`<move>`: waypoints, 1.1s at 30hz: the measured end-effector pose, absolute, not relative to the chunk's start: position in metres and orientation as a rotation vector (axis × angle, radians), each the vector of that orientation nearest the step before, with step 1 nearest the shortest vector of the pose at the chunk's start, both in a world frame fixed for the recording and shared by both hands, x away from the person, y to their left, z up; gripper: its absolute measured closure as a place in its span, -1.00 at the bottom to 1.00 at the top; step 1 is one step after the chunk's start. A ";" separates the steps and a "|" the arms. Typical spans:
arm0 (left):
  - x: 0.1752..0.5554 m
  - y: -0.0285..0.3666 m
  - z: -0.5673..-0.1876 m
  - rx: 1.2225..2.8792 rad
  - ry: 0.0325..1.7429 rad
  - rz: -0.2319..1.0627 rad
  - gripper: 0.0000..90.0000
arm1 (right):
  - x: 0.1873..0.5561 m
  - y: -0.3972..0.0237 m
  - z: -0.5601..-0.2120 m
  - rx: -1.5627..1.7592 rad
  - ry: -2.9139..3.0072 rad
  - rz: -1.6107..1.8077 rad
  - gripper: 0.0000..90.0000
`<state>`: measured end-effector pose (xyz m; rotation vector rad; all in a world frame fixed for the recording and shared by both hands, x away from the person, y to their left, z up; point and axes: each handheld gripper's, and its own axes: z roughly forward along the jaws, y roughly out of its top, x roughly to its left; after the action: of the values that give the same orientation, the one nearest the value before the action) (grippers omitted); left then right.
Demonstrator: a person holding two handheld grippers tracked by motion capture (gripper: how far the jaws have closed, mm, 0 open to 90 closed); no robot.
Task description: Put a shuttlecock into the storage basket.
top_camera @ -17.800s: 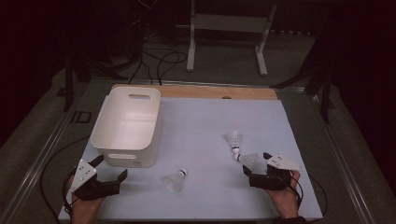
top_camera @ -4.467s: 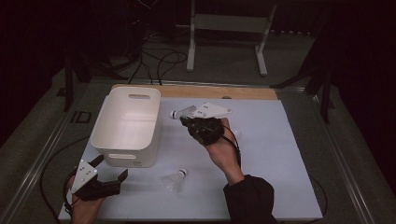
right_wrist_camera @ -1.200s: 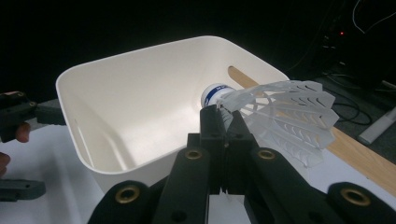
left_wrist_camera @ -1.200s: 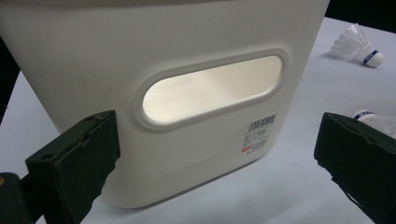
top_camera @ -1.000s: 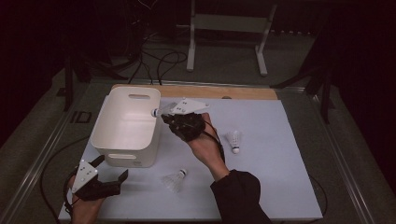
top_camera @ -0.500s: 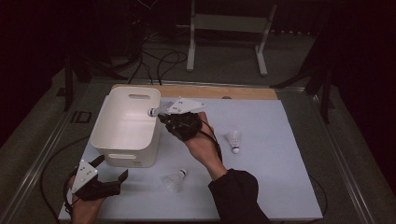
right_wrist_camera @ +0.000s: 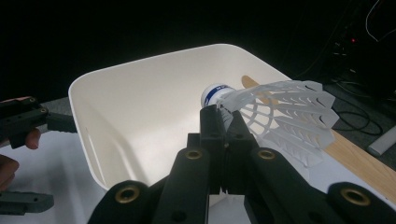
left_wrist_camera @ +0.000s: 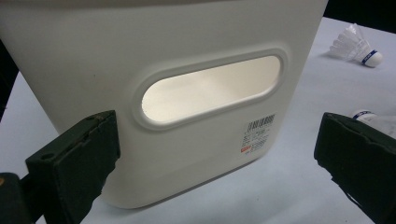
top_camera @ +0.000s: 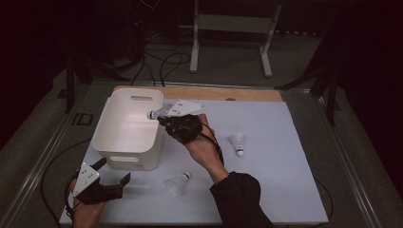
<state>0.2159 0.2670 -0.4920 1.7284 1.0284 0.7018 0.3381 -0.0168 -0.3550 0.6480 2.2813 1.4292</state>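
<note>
Your right tool (top_camera: 161, 118) is pinching a shuttlecock (top_camera: 153, 114) by the edge of its skirt, jaws pressed tight on the white mesh, and you hold it over the right rim of the white bin (top_camera: 124, 128) with the cork tip pointing left, above the bin's inside. In the right gripper view the held shuttlecock (right_wrist_camera: 275, 112) lies on its side above the closed jaws, its blue-banded cork out over the bin (right_wrist_camera: 140, 107) and the feathered skirt fanning to the right. Your left tool (top_camera: 102, 178) sits at the near left corner of the desk (top_camera: 285, 190), just in front of the bin, with its jaws spread wide and nothing between them. In the left gripper view those jaws frame the bin's near wall (left_wrist_camera: 187, 56), with its oval handle slot and a small barcode sticker (left_wrist_camera: 259, 133) low on the right. Two more shuttlecocks lie on the desk: one (top_camera: 178, 183) near you, just right of the bin's near corner and beside your right forearm, and another (top_camera: 237, 142) farther right, well apart from the bin, cork toward you.
</note>
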 end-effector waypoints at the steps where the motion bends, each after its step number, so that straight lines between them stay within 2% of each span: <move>1: 0.216 0.267 -0.492 1.727 1.028 0.701 -0.98 | 0.338 -0.016 -0.355 0.646 2.281 1.431 0.98; 33: 0.216 0.267 -0.492 1.725 1.026 0.701 -0.97 | 0.337 0.007 -0.358 0.595 2.318 1.441 0.98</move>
<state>0.2156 0.2667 -0.4921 1.7249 1.0257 0.7008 0.3375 0.0066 -0.3581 0.5948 2.3178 1.4413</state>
